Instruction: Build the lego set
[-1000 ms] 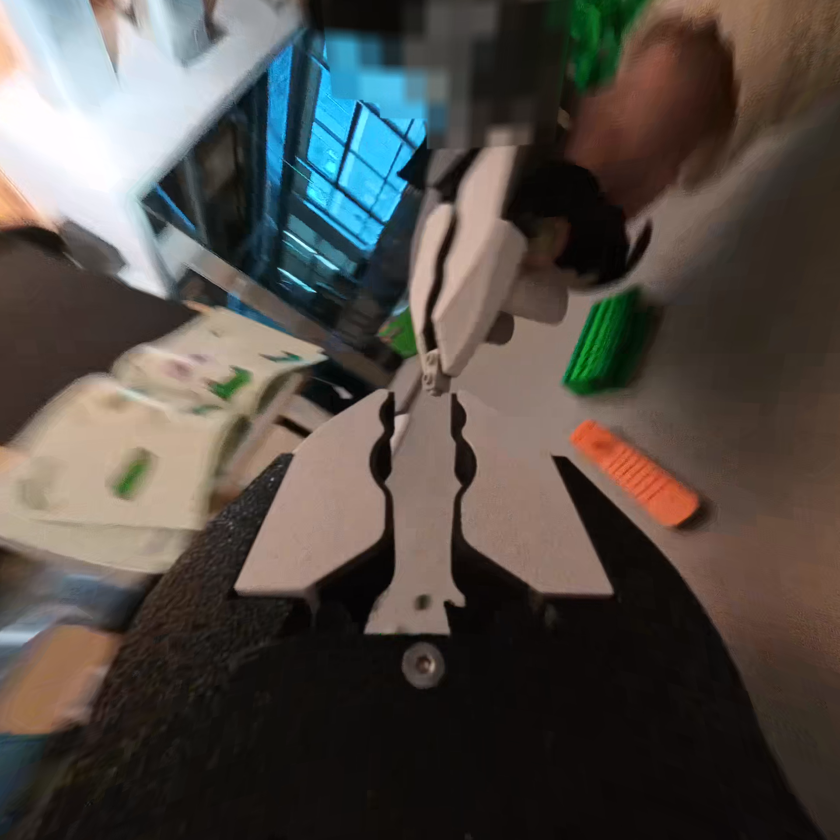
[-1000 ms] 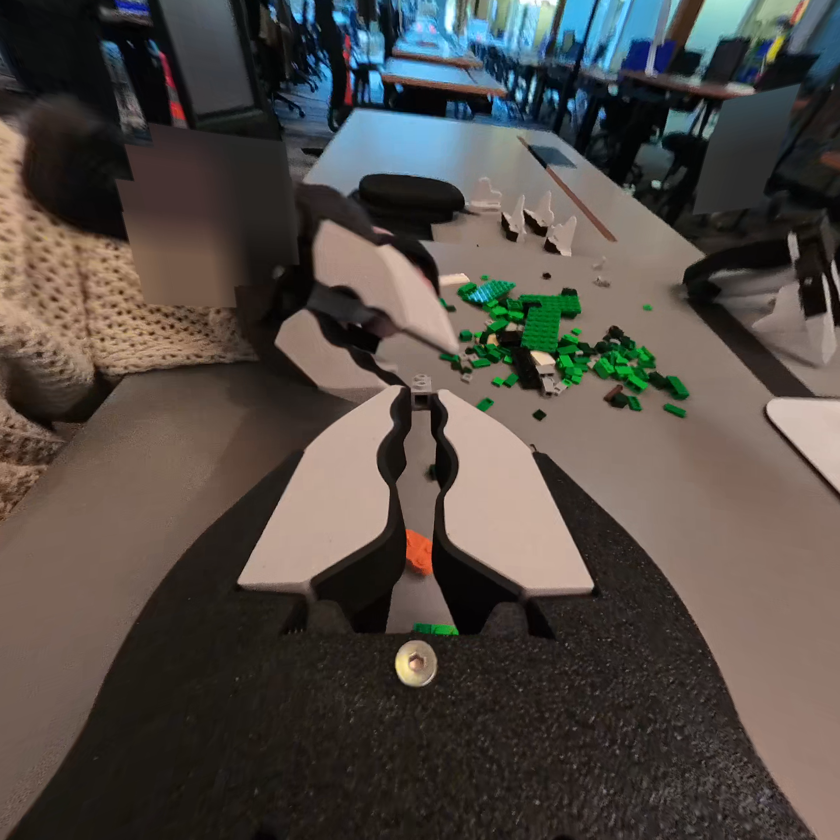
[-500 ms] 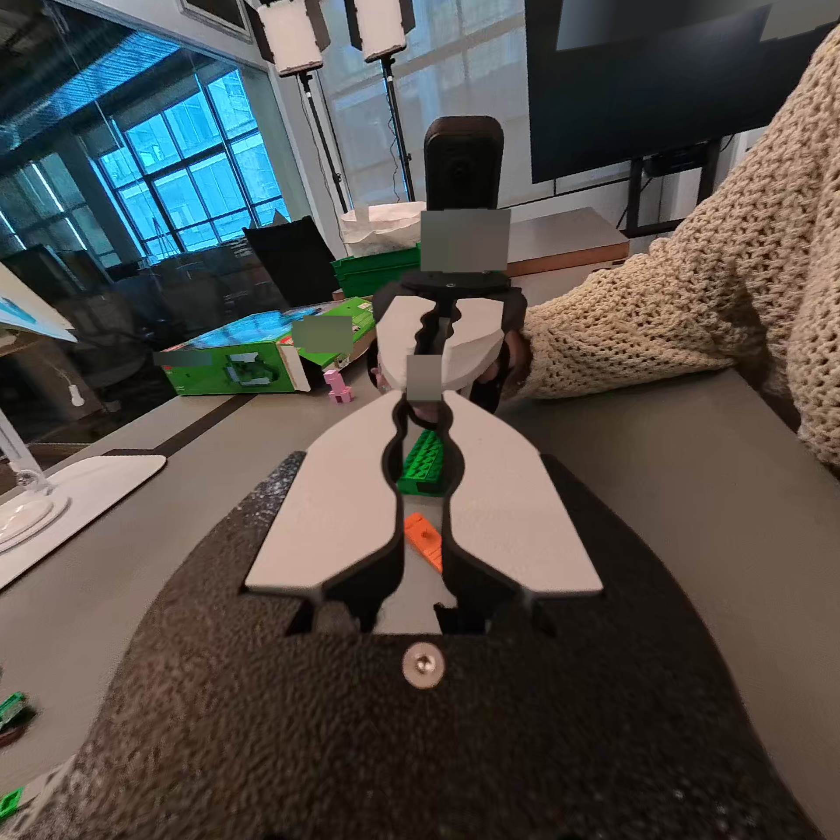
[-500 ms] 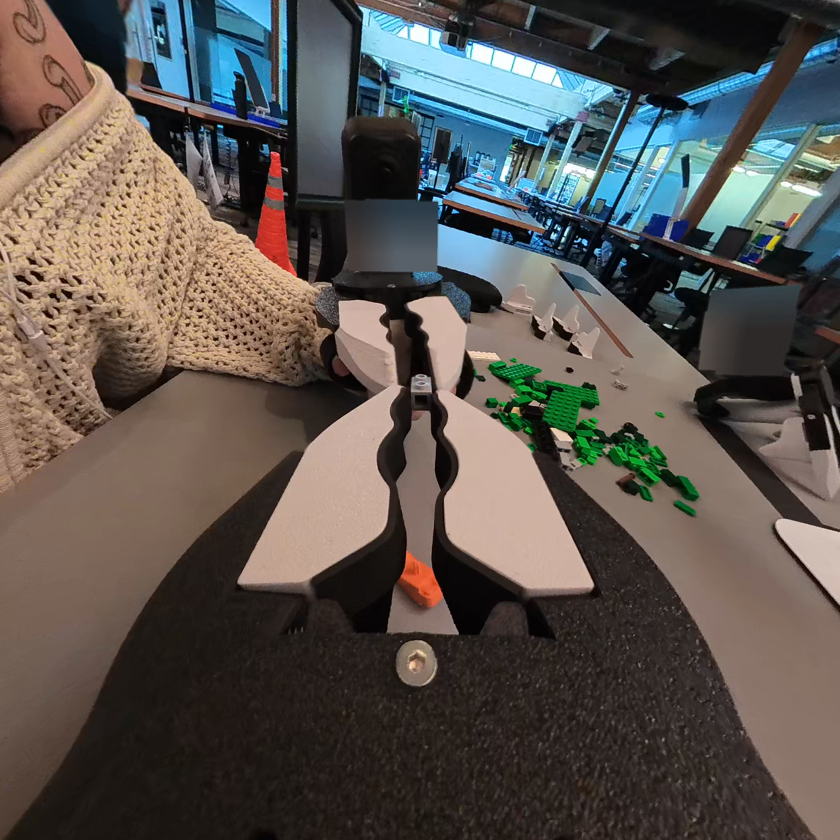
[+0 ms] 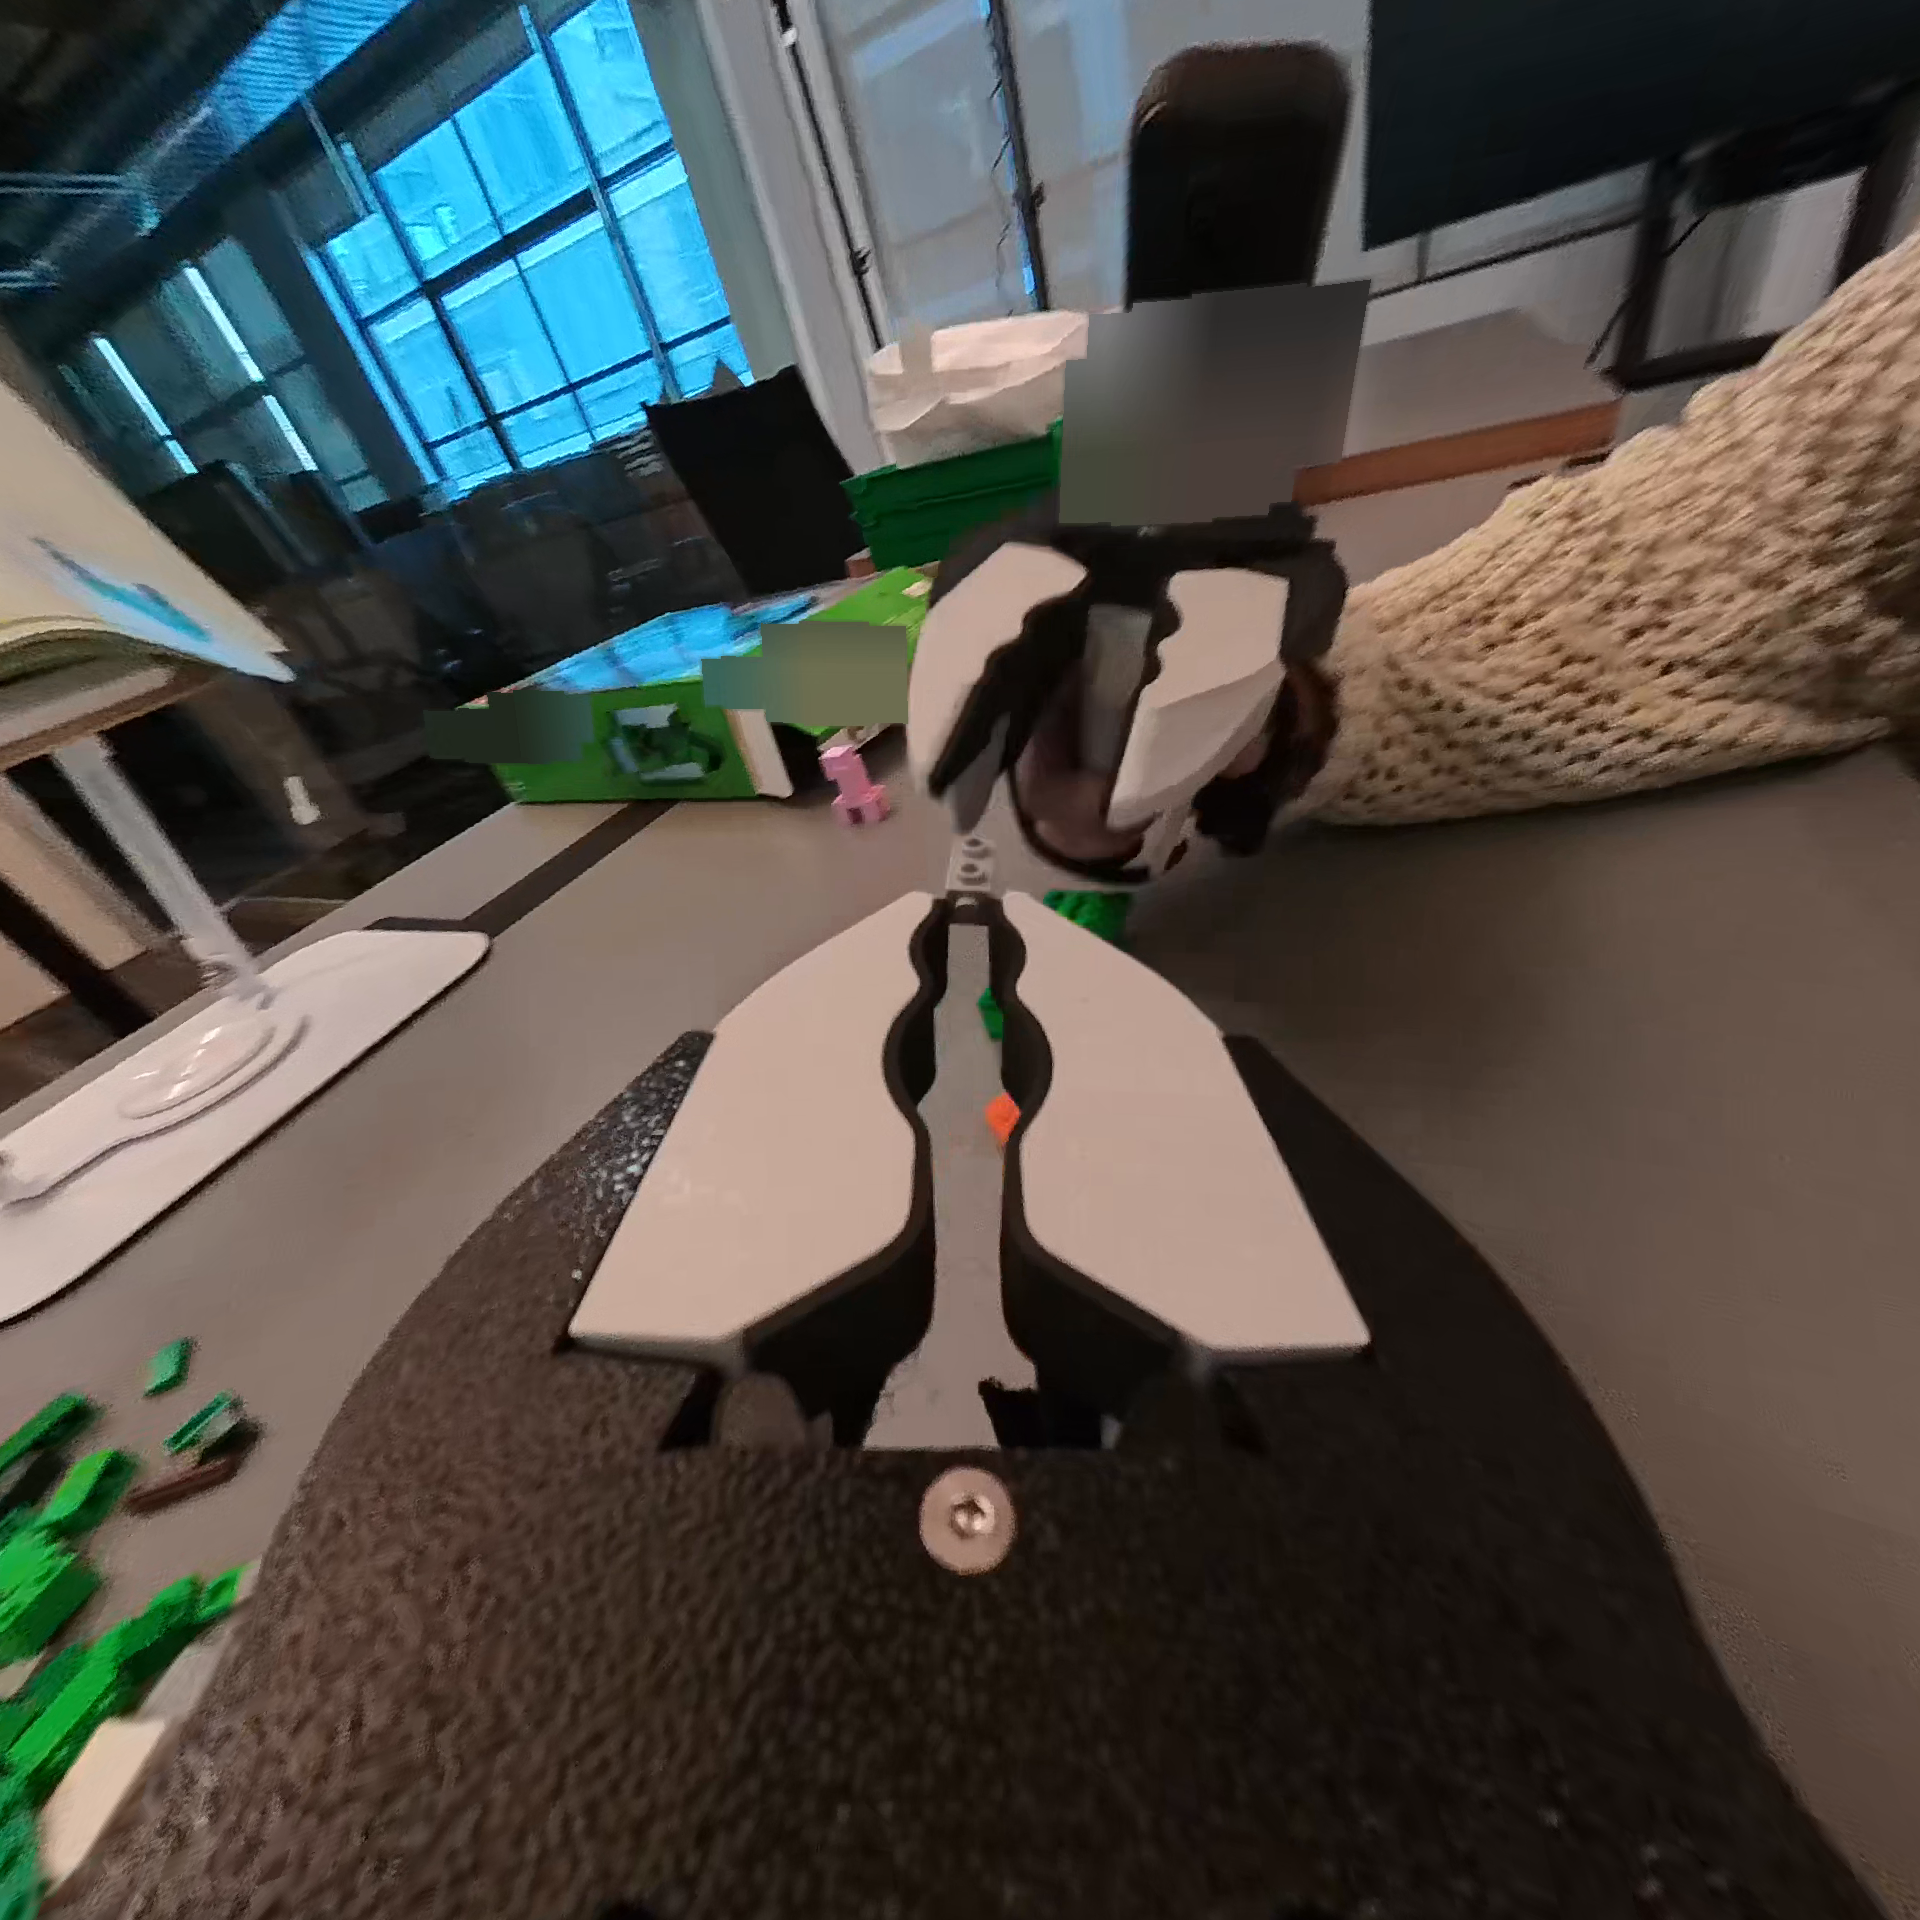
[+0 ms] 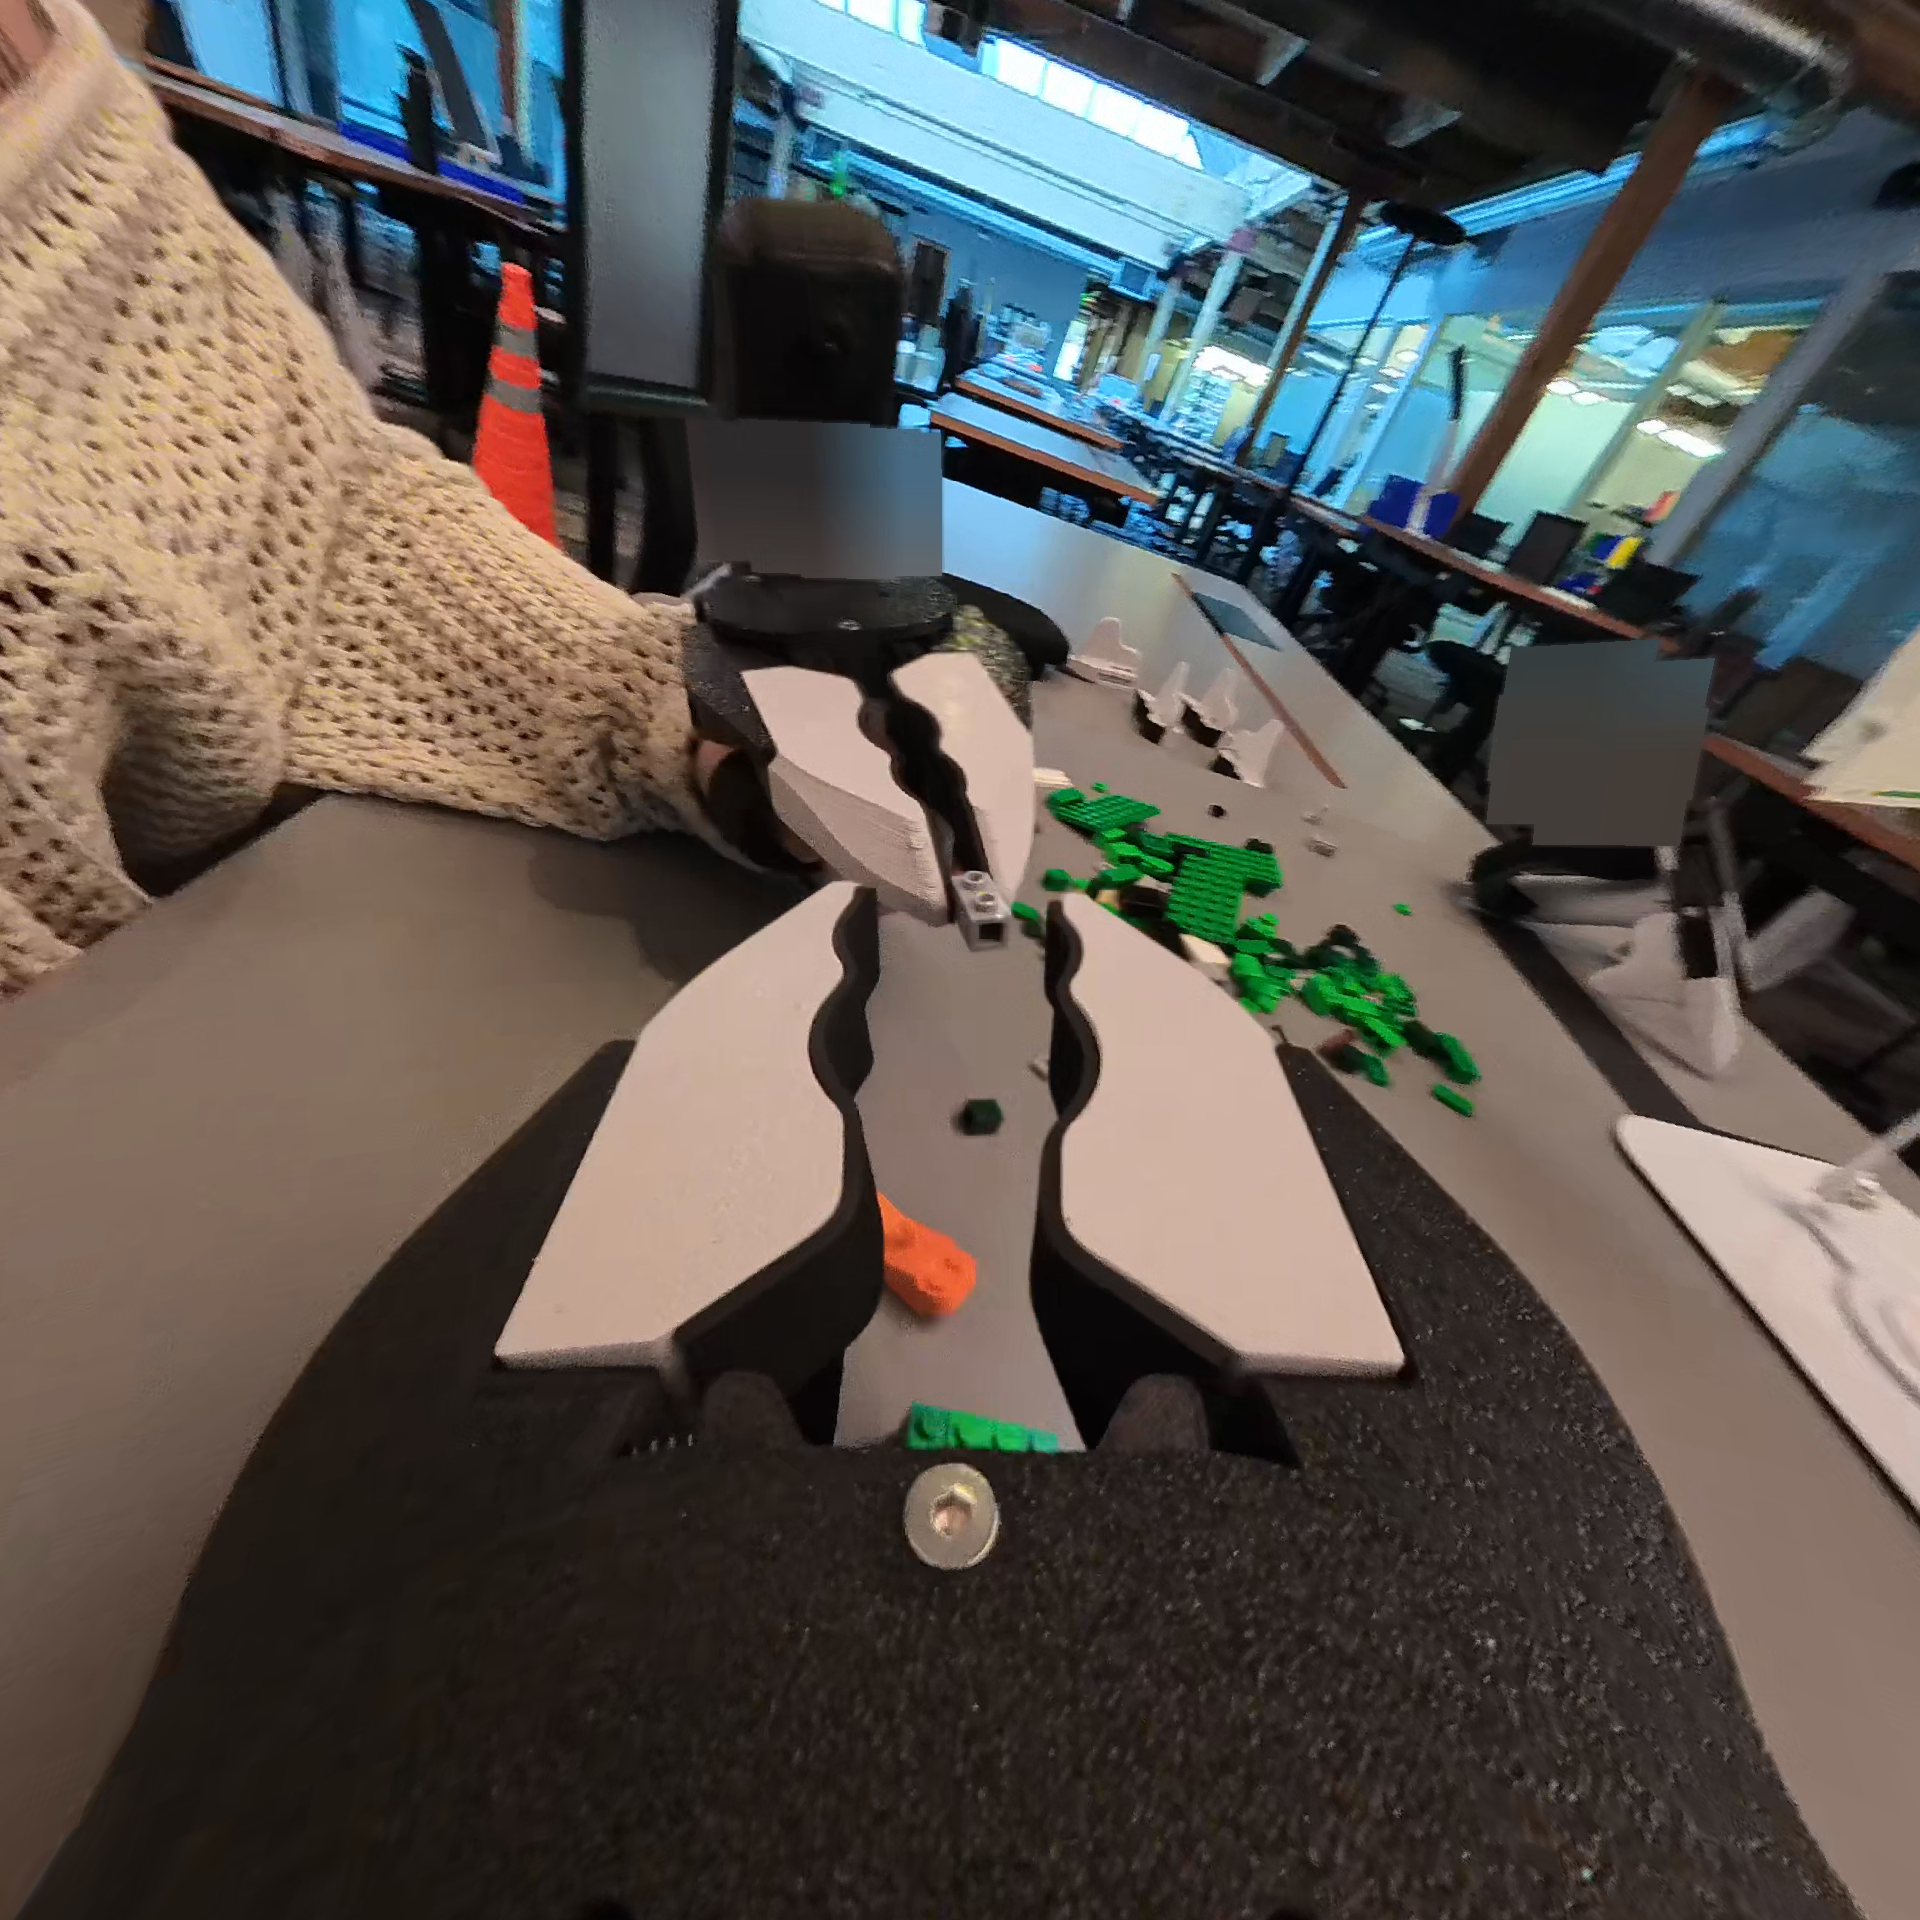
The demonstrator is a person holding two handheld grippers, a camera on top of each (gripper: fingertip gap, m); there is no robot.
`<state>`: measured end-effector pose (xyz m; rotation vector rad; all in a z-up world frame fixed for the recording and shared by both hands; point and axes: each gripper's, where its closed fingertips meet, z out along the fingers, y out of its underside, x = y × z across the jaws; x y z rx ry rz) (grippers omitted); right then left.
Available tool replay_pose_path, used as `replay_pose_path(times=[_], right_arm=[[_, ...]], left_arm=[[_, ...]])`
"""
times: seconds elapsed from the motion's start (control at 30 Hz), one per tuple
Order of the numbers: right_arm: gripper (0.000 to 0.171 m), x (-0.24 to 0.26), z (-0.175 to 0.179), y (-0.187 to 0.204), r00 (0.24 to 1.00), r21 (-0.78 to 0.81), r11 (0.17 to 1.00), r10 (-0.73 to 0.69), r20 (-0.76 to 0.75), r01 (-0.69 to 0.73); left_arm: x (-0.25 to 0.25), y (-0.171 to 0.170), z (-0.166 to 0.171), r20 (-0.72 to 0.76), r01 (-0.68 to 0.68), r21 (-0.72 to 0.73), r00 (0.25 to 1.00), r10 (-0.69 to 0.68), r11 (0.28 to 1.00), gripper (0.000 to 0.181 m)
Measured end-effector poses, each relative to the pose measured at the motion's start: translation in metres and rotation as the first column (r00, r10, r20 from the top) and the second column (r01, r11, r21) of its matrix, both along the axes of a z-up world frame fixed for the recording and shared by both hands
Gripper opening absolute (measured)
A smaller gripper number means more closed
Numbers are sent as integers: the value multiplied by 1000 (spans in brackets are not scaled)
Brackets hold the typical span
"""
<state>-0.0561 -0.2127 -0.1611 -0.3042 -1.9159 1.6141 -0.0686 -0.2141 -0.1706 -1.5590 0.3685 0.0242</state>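
Grey and matte, the tabletop [image 6: 312, 1039] stretches through an open workroom with more desks and blue-lit windows behind. Two claws meet above it, nose to nose. One small grey brick [image 6: 983, 910] sits between them: a short squared piece with a round stud on its upper face and a hole in its end. The left claw [image 6: 961, 878] is clenched on this brick, pinching it at the very tips, so the brick juts out from its nose. In the left wrist view the same brick [image 5: 971, 871] stands just ahead of the left claw [image 5: 968, 910] and just under the nose of the right claw [image 5: 1049, 800]. The right claw [image 6: 951, 914] is released, its fingers spread apart with the brick in the mouth between their tips, touching neither as far as can be seen.

Beneath the right claw lie one orange piece [image 6: 925, 1262], one small dark green piece [image 6: 979, 1117] and one green plate [image 6: 982, 1434] at the base of its fingers. Beyond the right claw and to its right side spreads one loose pile of green bricks [image 6: 1226, 914], too many to count. One orange traffic cone [image 6: 516, 416] stands behind the left claw. Past the right claw, farther off, rest one green box [image 5: 665, 727] and one pink figure [image 5: 854, 792]. One cream knitted sleeve [image 6: 260, 582] reaches to the left claw.
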Motion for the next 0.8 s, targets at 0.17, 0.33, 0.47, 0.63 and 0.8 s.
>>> replay_pose_path(times=[0.17, 0.33, 0.47, 0.63, 0.8], right_arm=[[30, 1, -5, 35, 980, 51, 982, -175, -91, 180], [31, 9, -28, 63, 966, 165, 953, -246, -74, 255], [32, 16, -43, 76, 968, 241, 938, -246, -43, 249], [47, 24, -61, 86, 972, 308, 931, -225, 62, 195], [51, 28, -70, 87, 970, 327, 935, -193, 148, 136]], left_arm=[[-11, -3, -8, -39, -57, -46, 998, 55, 997, 7], [-18, -3, -15, -112, -93, -97, 990, 82, 991, 7], [-17, -2, -21, -181, -106, -185, 981, 72, 977, 7], [-8, 4, -37, -202, -81, -352, 979, 9, 933, 7], [8, 13, -46, -280, -56, -532, 953, -114, 845, 7]])
